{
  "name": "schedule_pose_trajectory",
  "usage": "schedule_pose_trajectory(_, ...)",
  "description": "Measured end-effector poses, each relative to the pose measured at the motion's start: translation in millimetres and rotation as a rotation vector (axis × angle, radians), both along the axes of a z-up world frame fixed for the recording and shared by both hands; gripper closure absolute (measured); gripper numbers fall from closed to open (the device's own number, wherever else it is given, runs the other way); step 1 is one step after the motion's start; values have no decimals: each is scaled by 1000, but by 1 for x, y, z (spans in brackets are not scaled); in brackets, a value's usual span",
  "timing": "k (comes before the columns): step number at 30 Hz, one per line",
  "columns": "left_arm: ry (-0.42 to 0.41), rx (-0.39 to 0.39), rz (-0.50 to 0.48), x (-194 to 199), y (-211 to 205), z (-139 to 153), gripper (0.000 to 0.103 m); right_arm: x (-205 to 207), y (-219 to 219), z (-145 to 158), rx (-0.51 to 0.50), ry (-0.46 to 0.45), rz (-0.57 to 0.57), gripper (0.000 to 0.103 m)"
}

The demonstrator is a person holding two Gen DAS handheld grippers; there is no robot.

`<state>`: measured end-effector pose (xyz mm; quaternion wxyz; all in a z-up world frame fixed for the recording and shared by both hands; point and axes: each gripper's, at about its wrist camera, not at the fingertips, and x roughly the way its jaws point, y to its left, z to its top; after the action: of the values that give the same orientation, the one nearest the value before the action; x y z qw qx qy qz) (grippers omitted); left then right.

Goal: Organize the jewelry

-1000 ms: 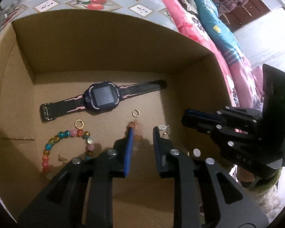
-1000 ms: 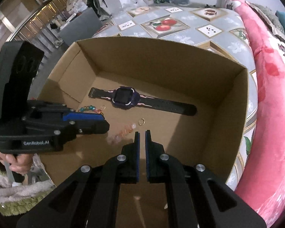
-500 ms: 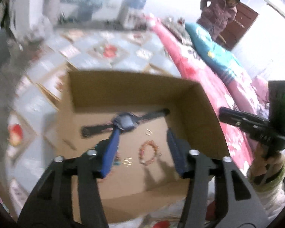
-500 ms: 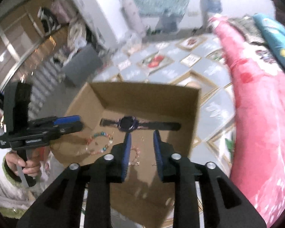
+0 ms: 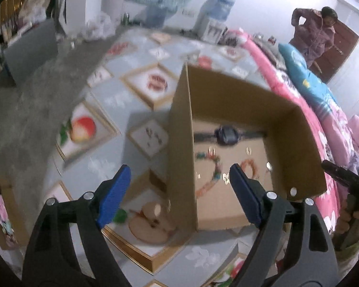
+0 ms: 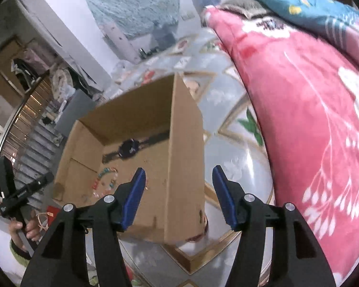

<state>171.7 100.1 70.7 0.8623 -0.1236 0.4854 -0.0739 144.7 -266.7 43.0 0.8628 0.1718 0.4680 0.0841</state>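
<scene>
Cardboard box (image 5: pixel 227 100) walls stand before both spread, empty tools, left (image 5: pixel 179 191) and right (image 6: pixel 178 195), just opened.

The cardboard box (image 5: pixel 296 148) stands open-topped, so the way in is from above; its tall walls bar any level approach. Each tool straddles a wall: the left tool (image 5: pixel 179 191) the left one, the right tool (image 6: pixel 179 189) the right one, both with jaws just opened wide and empty. A pink quilt (image 6: pixel 311 119) crowds the box's right side, while the patterned surface (image 5: pixel 122 110) to its left lies free.
</scene>
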Motion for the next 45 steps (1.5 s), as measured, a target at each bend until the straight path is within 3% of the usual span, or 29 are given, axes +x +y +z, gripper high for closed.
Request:
schedule_pose_trajectory(3,39,-56,-25,-2,-9,-13,23,1,10,-10,-5,40,37,46)
schedule_pose_trajectory(6,71,-104,-46,-4,-21,-23,23,-1,21,-15,59,59,110,46)
schedule_pose_trajectory(8,90,-138,-65,-4,-28,-29,22,-2,27,-13,23,51,110,44)
schedule_pose_trajectory(15,87,-90,-37,-7,-33,-31,22,-13,35,-4,16,37,125,44)
schedule_pose_trajectory(30,93,-141,-38,-68,-28,-29,22,-72,26,0,42,14,124,44)
schedule_pose_trajectory(39,0,-107,-40,-94,-31,-24,22,-89,23,-5,50,-13,97,44)
schedule_pose_trajectory(42,-88,-51,-8,-108,-30,-13,20,-102,20,-1,24,-57,60,43)
schedule_pose_trajectory(45,-173,-8,12,-125,-29,2,19,-122,19,9,-27,-128,26,35)
